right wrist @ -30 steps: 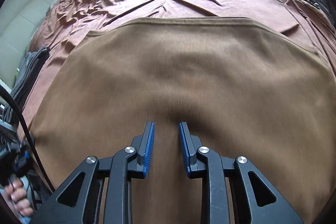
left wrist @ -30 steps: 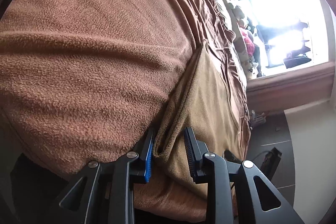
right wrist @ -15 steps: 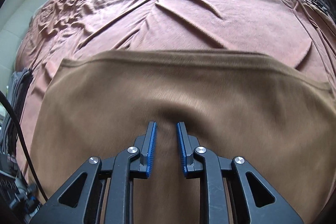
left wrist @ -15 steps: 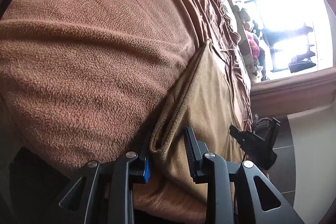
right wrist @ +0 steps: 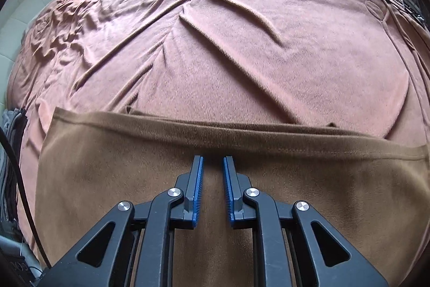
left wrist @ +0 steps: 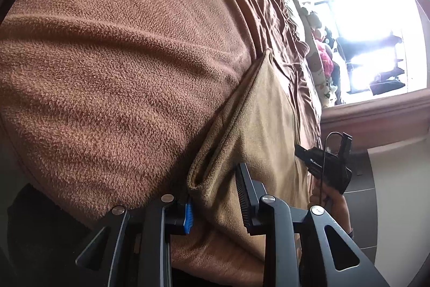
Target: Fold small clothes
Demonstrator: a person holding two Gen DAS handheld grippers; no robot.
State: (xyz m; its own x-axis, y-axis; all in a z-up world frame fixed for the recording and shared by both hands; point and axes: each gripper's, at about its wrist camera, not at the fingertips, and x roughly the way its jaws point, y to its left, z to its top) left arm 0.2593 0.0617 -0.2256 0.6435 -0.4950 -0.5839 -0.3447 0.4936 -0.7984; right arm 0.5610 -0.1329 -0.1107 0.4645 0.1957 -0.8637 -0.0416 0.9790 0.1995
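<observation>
Item one: a tan-brown garment [right wrist: 113, 179], soft brushed fabric with a stitched hem, lying flat on a bed. In the right wrist view we see its far edge as a long, nearly straight line running side to side, so its long axis lies across the view; the folded-over hem edge faces away from us toward the head of the bed.

Item two: a rust-pink fleece blanket [right wrist: 242, 45], nappy and creased into long diagonal ridges, covering the bed beneath the garment. In the left wrist view its pile shows as coarse, pebbled loops [left wrist: 121, 58].

Item three: the left gripper [left wrist: 215, 195], black arms with blue ribbed pads. A doubled fold of the garment [left wrist: 255, 125] sits between its fingers, narrow gap, pads pressed on the cloth.

Item four: the right gripper [right wrist: 212, 190], same build. Its jaws have just been closing and now stand a small way apart above the garment, nothing pinched between them that we can see.

Changes noted: a second ago the garment filled most of the right wrist view; now its far hem sits just beyond the fingertips, with far more blanket showing. In the left wrist view the right gripper [left wrist: 322, 166] has appeared at the garment's far side.
</observation>
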